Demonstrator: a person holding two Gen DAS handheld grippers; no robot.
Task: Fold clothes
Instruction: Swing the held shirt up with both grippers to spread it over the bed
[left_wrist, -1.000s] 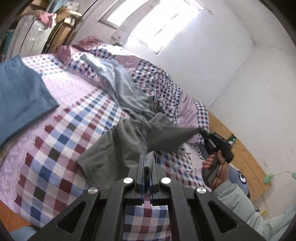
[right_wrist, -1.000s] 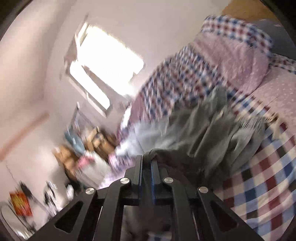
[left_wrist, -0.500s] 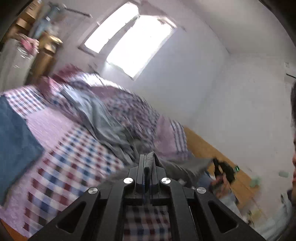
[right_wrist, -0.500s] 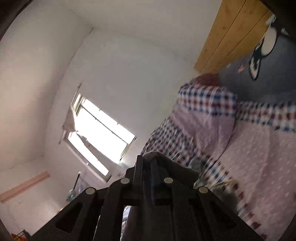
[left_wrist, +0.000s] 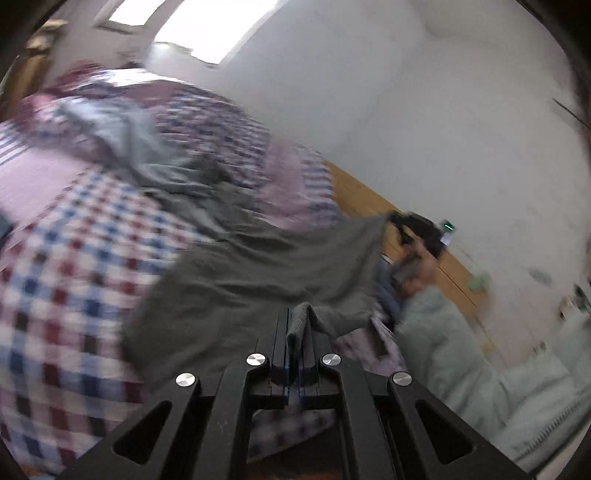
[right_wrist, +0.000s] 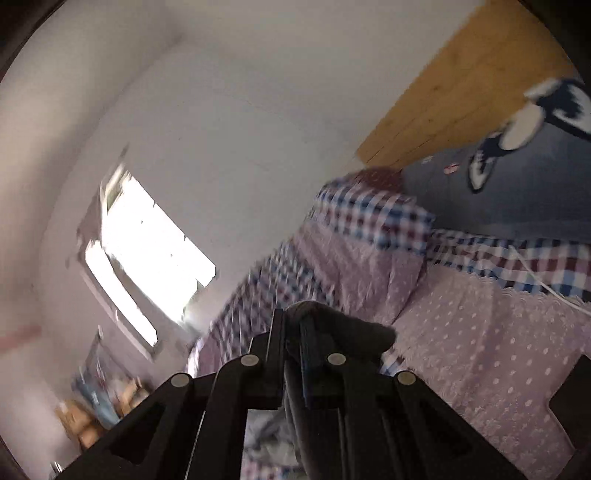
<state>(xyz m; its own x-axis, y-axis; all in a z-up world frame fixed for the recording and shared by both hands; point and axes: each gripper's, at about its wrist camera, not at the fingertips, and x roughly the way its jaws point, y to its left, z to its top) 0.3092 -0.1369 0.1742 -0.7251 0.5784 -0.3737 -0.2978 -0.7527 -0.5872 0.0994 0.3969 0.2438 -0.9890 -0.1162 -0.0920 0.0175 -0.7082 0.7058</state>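
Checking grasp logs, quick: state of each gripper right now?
Left gripper: shut on the grey garment.
Right gripper: shut on the same grey garment.

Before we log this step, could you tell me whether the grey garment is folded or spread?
Spread, not folded: the grey garment is stretched between the left gripper and right gripper, trailing onto the bed.
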